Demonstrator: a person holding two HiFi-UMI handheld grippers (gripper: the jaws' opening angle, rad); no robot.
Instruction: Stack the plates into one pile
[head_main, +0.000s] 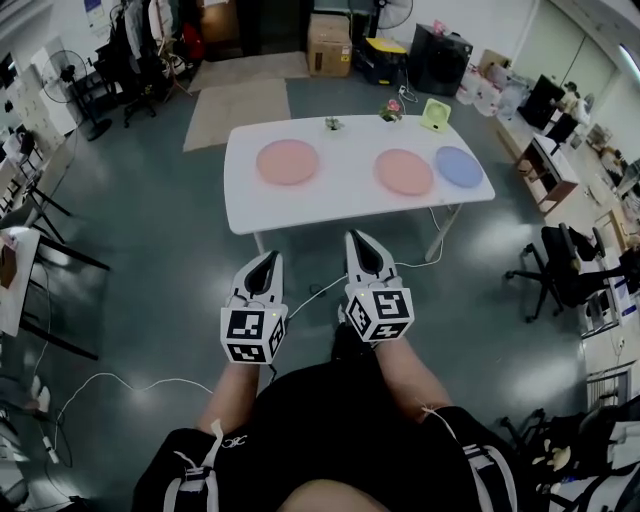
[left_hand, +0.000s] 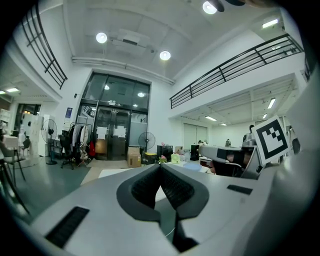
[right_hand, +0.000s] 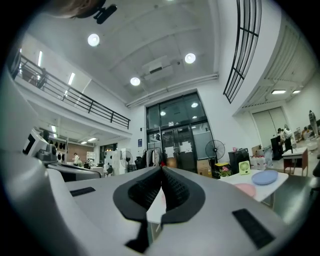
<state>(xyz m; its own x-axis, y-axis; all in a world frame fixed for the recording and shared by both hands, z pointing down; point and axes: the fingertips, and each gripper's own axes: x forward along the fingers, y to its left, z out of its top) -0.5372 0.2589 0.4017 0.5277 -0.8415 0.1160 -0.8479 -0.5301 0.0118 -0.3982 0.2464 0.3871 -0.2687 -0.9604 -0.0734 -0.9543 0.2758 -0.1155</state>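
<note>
Right, nothing is stacked yet: three plates lie singly on the white counter (head_main: 340, 195), well ahead of me. The left pink plate (head_main: 287, 161) sits apart from the others. The second pink plate (head_main: 404, 171) and the blue plate (head_main: 459, 166) lie just beside each other at the right end. My left hand-held gripper (head_main: 267, 260) and right hand-held gripper (head_main: 358, 242) both have their jaws pressed together on nothing, short of the counter's near edge. I judge this the approach step. Next I must reach the counter, spread one pair of jaws and take a plate by its rim.
</note>
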